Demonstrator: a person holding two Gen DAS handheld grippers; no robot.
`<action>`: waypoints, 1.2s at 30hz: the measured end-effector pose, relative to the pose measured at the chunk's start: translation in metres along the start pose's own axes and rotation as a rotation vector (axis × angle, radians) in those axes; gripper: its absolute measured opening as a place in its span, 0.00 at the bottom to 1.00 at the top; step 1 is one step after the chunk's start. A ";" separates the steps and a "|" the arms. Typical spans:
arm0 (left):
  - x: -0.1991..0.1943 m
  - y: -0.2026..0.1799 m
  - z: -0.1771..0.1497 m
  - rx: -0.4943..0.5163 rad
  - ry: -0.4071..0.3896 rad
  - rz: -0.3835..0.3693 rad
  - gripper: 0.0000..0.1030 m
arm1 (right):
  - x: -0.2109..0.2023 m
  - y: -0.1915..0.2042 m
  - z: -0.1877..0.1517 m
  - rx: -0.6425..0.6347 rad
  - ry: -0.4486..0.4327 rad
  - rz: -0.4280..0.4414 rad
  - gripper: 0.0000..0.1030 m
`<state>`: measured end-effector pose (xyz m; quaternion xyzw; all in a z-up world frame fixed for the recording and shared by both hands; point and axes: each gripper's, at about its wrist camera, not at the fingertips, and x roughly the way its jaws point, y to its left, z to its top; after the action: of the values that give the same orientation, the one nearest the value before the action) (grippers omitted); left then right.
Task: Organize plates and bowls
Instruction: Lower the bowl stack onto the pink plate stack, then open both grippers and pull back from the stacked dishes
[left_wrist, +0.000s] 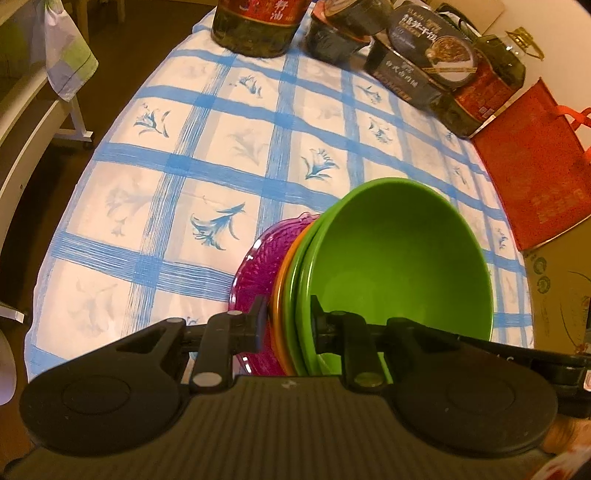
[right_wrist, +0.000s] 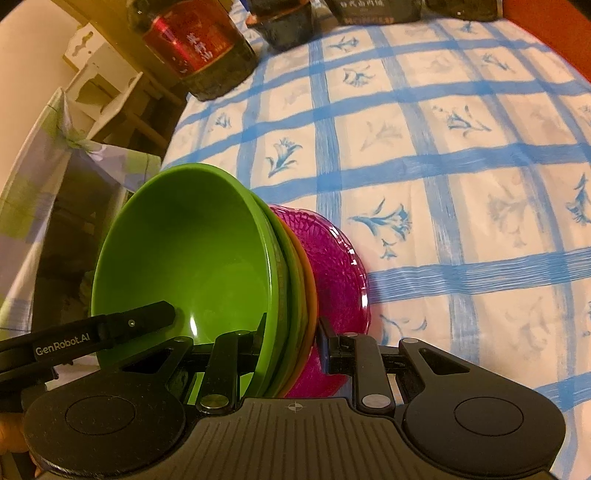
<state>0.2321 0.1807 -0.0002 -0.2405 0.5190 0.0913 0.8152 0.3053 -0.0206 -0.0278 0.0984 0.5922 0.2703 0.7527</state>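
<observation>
Both grippers' fingertips (left_wrist: 260, 314) (right_wrist: 325, 332) hidden behind clamped dish stack (left_wrist: 291, 295).

White lettering reading "GenRobot.AI" runs along the black arm of the left tongs (right_wrist: 85, 338), seen at the lower left of the right wrist view. A dark oil bottle (left_wrist: 255, 26) at the far edge of the bench carries a red label with the yellow Chinese characters "籽油" (the same label is too blurred to read in the right wrist view). The dark food box (left_wrist: 402, 79) beside it has pale lettering too small to read with certainty.
</observation>
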 end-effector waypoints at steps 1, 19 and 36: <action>0.003 0.001 0.000 0.000 0.003 0.001 0.18 | 0.003 -0.001 0.001 0.000 0.004 -0.001 0.23; 0.016 0.006 0.002 0.028 -0.005 -0.013 0.19 | 0.021 -0.008 0.001 -0.029 0.033 0.018 0.28; -0.024 0.005 -0.013 0.011 -0.095 -0.040 0.38 | -0.022 -0.003 -0.017 -0.046 -0.073 0.050 0.62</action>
<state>0.2085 0.1811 0.0154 -0.2415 0.4752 0.0834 0.8420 0.2871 -0.0372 -0.0158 0.1056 0.5553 0.2990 0.7688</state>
